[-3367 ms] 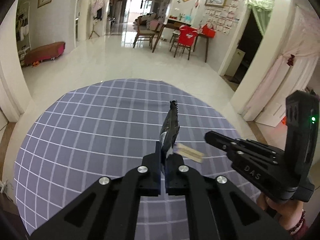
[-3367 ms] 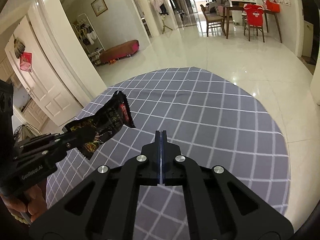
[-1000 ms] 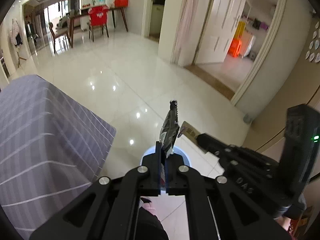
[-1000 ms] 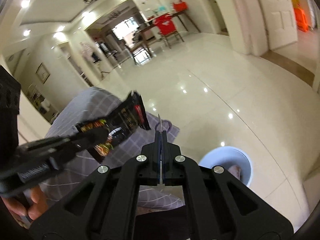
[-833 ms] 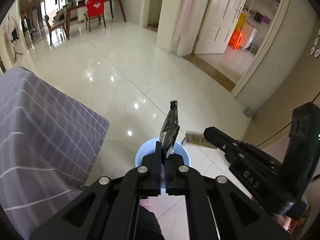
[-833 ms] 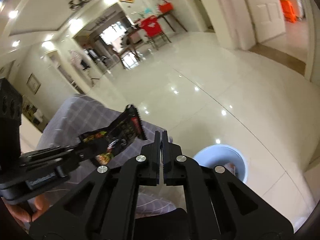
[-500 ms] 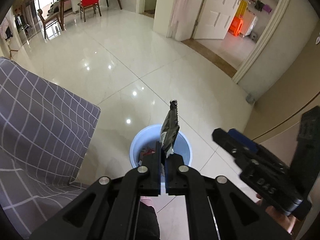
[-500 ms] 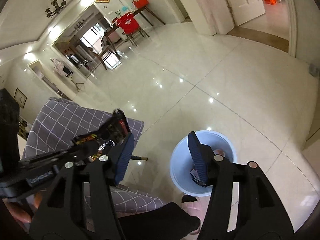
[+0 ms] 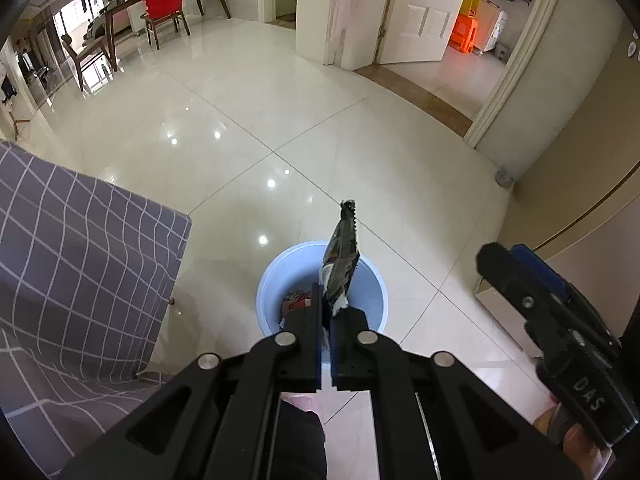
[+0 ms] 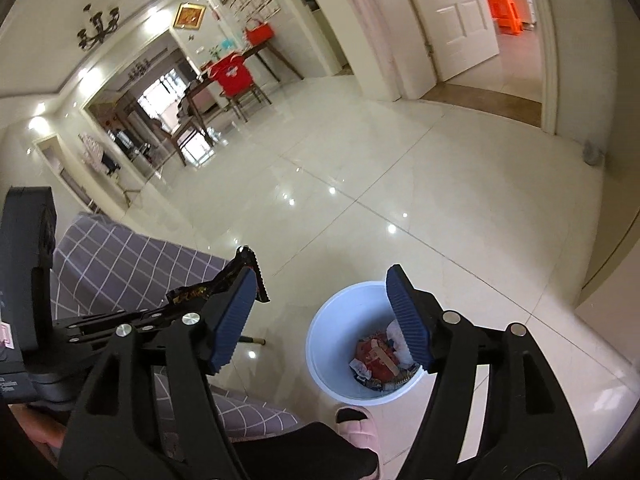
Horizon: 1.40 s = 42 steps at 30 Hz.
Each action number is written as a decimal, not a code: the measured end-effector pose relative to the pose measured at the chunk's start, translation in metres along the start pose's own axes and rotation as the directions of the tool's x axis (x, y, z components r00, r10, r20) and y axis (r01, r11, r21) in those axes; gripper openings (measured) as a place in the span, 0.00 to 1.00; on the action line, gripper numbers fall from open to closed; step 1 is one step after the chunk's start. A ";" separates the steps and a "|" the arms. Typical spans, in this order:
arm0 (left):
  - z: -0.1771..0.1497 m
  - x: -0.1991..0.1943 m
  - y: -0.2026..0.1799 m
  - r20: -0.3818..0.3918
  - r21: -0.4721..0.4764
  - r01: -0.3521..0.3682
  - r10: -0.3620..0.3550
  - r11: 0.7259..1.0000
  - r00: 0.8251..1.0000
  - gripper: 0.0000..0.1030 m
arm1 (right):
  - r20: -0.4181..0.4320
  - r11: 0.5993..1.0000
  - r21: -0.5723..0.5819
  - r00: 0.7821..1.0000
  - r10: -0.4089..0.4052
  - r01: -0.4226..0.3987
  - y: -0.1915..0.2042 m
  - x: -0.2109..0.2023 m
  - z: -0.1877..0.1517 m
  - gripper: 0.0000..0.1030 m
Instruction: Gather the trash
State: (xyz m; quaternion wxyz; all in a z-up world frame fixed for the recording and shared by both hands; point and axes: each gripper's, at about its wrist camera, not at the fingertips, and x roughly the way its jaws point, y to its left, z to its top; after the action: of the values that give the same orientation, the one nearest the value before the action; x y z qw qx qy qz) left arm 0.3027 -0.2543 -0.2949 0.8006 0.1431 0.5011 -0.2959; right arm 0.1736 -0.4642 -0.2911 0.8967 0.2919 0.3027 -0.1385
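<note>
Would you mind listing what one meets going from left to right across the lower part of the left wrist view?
Grey checked tablecloth → blue trash bin → dark snack wrapper held by the left gripper → right gripper.

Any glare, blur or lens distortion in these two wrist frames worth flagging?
Left wrist view: ceiling-light glare spots on the glossy floor, strong fisheye bending at the door frames, wrapper sharp. Right wrist view: the same glare and curvature, dark corner vignetting, bin contents in focus.
</note>
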 end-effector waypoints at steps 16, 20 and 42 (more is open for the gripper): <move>0.020 -0.036 -0.011 0.157 -0.016 -0.077 0.079 0.997 0.984 0.73 | 0.112 0.999 0.038 0.994 -0.002 -0.003 -0.008 -0.045 0.008 0.71; 0.007 -0.070 -0.009 0.197 -0.035 -0.135 0.140 0.990 0.970 0.77 | 0.102 1.000 0.011 0.994 0.028 -0.029 0.004 -0.061 0.010 0.73; -0.117 -0.351 -0.015 0.509 -0.301 -0.388 0.491 0.871 0.707 0.89 | 0.185 0.895 -0.366 0.922 0.339 -0.256 0.146 -0.242 -0.006 0.87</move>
State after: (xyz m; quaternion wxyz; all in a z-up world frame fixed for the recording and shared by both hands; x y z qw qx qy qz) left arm 0.0967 -0.0883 -0.0362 0.9692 0.0942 0.2129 -0.0807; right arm 0.0450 -0.3277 -0.0796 0.9739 0.1589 0.1607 0.0201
